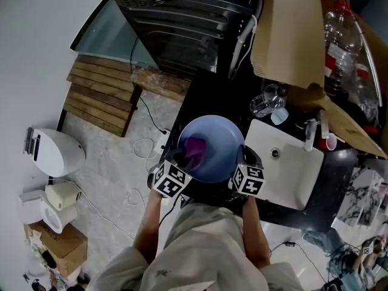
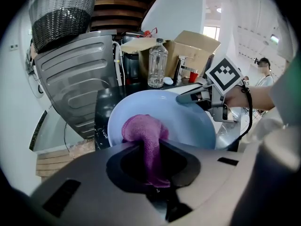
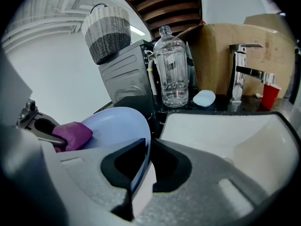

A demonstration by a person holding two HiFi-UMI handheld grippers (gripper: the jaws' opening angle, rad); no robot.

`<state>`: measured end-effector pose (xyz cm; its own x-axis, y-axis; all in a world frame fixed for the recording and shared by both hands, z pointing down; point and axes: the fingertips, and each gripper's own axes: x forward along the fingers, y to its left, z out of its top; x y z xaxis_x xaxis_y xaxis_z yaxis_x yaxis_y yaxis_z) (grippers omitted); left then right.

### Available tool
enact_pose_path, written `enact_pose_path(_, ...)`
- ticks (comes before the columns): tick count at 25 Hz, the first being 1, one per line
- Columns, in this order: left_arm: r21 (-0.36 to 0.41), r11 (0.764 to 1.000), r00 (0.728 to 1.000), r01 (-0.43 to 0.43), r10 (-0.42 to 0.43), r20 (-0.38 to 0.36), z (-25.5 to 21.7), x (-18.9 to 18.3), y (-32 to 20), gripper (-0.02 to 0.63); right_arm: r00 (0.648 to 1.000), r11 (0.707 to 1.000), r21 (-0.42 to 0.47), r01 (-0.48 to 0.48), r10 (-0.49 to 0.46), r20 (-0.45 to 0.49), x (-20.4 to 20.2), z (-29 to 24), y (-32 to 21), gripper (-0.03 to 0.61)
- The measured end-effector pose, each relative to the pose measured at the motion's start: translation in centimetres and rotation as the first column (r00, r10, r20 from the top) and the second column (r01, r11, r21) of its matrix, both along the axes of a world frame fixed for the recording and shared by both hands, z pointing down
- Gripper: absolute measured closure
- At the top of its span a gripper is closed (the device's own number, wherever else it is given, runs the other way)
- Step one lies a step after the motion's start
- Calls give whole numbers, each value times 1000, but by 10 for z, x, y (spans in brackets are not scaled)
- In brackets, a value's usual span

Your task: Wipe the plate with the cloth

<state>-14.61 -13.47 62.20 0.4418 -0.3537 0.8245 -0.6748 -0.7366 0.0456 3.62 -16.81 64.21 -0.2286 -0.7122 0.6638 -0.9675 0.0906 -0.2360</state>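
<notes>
Pressing cloth (image 2: 143, 133) on plate (image 1: 213, 144) — right gripper (image 3: 143, 166) clamping rim.

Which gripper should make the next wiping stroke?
Left. The left gripper is shut on the purple cloth, which lies on the blue plate. The right gripper is clamped on the plate's rim, steadying it.

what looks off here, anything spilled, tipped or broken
Nothing stands out. The blue plate is tilted only because the right gripper holds its rim, the left gripper presses the purple cloth onto it, and the clear bottle stands upright with no spill in sight.
</notes>
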Motion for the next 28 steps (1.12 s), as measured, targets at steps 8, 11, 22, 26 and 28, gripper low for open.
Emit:
enact_pose_path(8, 15, 999, 999, 41, -41, 8, 1, -8, -16, 552, 1000, 1000, 2, 3, -3, 5, 0, 0, -1, 540)
enact_pose_path(11, 23, 998, 998, 54, -55, 13, 2, -10, -24, 552, 1000, 1000, 2, 4, -4, 7, 0, 0, -1, 540)
enact_pose_path(22, 58, 993, 994, 100, -102, 41, 3, -13, -52, 552, 1000, 1000, 1, 9, -9, 16, -2, -1, 0, 541)
enact_pose_path(26, 77, 990, 991, 119, -123, 54, 3, -12, -64, 552, 1000, 1000, 2, 13, -13, 22, -3, -1, 1, 541)
enact_pose_path(28, 87, 988, 990, 126, -131, 58, 2, -11, -69, 552, 1000, 1000, 2, 16, -16, 25, -4, -1, 1, 541)
